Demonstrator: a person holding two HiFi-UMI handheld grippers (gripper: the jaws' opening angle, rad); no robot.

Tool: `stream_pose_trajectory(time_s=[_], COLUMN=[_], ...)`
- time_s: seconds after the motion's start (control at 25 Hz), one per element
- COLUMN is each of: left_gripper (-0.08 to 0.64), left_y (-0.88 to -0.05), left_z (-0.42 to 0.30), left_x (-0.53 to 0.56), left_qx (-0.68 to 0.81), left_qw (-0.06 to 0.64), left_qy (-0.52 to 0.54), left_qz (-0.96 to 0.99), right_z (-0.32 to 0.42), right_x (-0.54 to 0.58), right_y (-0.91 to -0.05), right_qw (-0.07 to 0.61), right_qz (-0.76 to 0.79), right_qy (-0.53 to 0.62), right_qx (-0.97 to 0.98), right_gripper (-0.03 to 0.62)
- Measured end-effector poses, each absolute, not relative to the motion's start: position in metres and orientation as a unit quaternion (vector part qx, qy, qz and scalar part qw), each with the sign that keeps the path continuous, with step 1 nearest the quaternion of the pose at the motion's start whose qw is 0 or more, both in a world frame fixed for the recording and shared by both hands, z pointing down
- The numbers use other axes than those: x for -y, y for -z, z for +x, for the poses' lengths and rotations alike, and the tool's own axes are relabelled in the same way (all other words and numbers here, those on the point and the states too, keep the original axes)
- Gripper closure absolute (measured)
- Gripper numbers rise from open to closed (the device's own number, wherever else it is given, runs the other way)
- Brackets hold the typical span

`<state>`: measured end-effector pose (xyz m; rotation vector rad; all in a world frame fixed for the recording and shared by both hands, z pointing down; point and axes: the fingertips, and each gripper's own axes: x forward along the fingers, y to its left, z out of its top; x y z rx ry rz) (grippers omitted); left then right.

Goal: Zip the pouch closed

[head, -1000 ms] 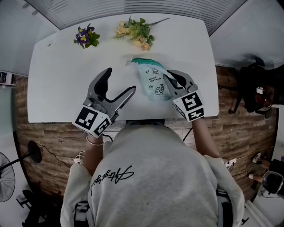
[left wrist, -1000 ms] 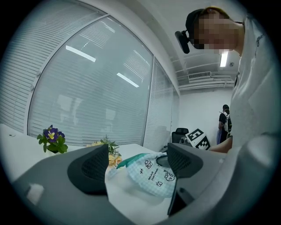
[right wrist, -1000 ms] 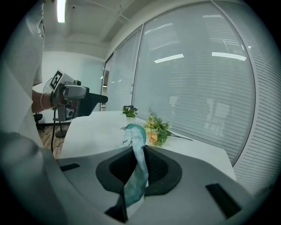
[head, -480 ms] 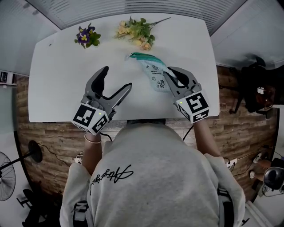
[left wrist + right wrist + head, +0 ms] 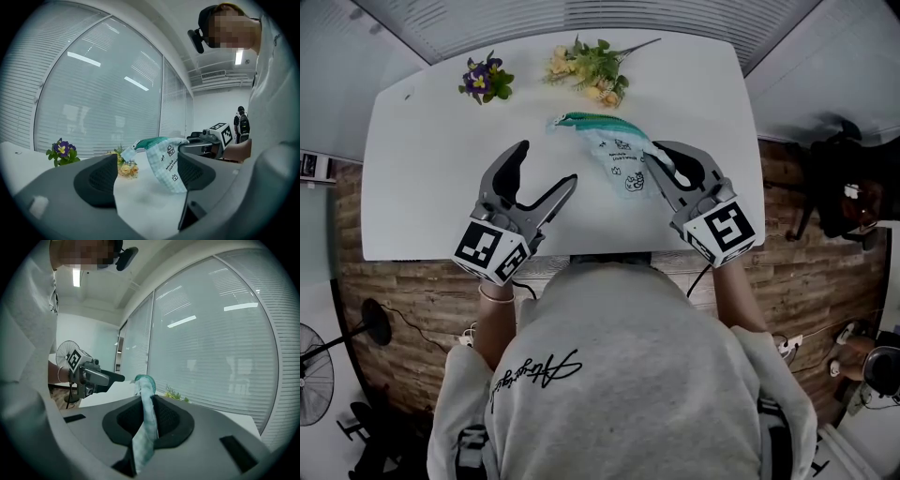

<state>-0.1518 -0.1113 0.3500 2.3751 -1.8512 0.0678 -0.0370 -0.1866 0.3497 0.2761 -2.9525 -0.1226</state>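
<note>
Soft, light and floppy by the look of it: a pale mint checked fabric pouch [image 5: 619, 155] with small dark prints and a teal zip edge [image 5: 592, 120]. Likely to sag and fold under any push, so probably needs pinning near one end of the zip during the pull. Best taken by the cloth just beside the zip, not by the slack middle.

Pinched now at its near end in the almost closed jaws of the right gripper [image 5: 653, 157], cloth squeezed flat between the pads. Held up over the white table [image 5: 422, 187], zip edge farthest from the person.

Left gripper [image 5: 546, 165] spread wide and empty, near the pouch. Pouch ahead of its fingertips, nearer the right-hand one, untouched.
</note>
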Motion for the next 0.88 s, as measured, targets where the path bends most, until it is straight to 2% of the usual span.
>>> stream_pose_trajectory(time_s=[0.64,0.68,0.76,0.8,0.88], left_gripper=[0.183,0.221,0.367,0.397,0.399], left_y=[-0.329,-0.326,-0.319,-0.316,-0.31], left_z=[-0.148,-0.146,-0.144,-0.142,-0.141], left_x=[0.126,0.125,0.123,0.121,0.118], left_qx=[0.589,0.586,0.583,0.582,0.581], left_qw=[0.009,0.0,-0.021,-0.031,-0.042], left_qy=[-0.05,-0.054,-0.062,-0.063,-0.058], left_qz=[0.806,0.809,0.81,0.81,0.811], right_z=[-0.031,-0.031,-0.029,-0.027,-0.025], right_x=[0.166,0.165,0.166,0.167,0.169], right_y=[-0.326,-0.325,-0.323,-0.322,-0.321], right_qw=[0.044,0.04,0.035,0.032,0.028], right_qz=[0.048,0.048,0.049,0.052,0.058], right_qy=[0.076,0.076,0.073,0.07,0.069], right_qx=[0.995,0.995,0.995,0.996,0.996], right_gripper=[0.546,0.547,0.546,0.547,0.546])
